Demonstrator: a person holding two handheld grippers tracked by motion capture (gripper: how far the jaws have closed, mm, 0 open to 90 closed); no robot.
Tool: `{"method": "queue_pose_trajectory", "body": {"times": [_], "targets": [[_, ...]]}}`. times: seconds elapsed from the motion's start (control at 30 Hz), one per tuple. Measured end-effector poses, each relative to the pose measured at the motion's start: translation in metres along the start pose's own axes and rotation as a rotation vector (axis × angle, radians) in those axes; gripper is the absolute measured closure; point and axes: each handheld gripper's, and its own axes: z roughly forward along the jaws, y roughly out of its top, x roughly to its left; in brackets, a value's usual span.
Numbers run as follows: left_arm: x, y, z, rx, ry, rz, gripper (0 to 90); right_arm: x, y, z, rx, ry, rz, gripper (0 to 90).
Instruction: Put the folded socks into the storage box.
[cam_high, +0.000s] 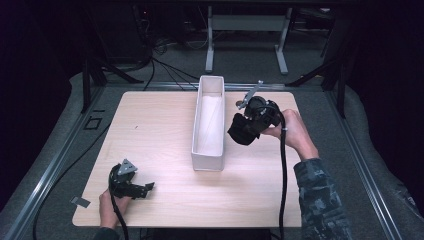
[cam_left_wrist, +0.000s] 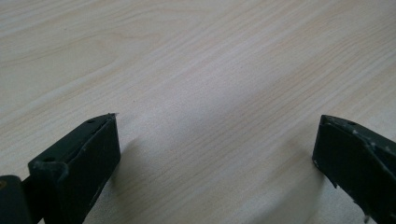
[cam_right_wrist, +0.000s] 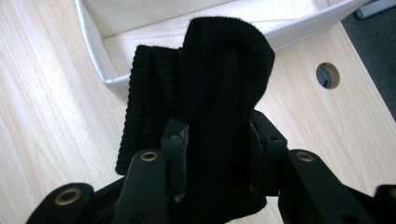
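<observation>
1. We see a light wooden table (cam_high: 160, 130) with rounded corners and a pale, streaky grain running along its length.
2. A long white bin (cam_high: 209, 150) stands directly on the table, just right of the middle, its narrow ends facing the near and far edges; its far end reaches the table's far edge.
3. In the right gripper view we find a round hole (cam_right_wrist: 328, 75) through the tabletop, near the bin's corner.
4. The left hand-held gripper (cam_high: 142, 189) sits low at the table's near left corner; we cannot tell whether it touches the wood.
5. In the left gripper view, bare wood (cam_left_wrist: 205, 84) lies between the wide-apart jaws.
</observation>
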Motion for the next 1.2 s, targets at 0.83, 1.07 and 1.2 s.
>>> {"method": "queue_pose_trajectory", "body": {"times": [0.83,1.07,1.2], "targets": [[0.000,0.000,0.000,0.000,0.000,0.000,0.5,0.014,0.041,0.004,-0.045,0.035,-0.098,63.9],[0.000,0.000,0.000,0.000,0.000,0.000,0.6,0.019,0.051,0.007,-0.044,0.047,-0.119,63.9],[0.000,0.000,0.000,0.000,0.000,0.000,0.6,0.022,0.056,0.011,-0.035,0.051,-0.136,63.9]]}}
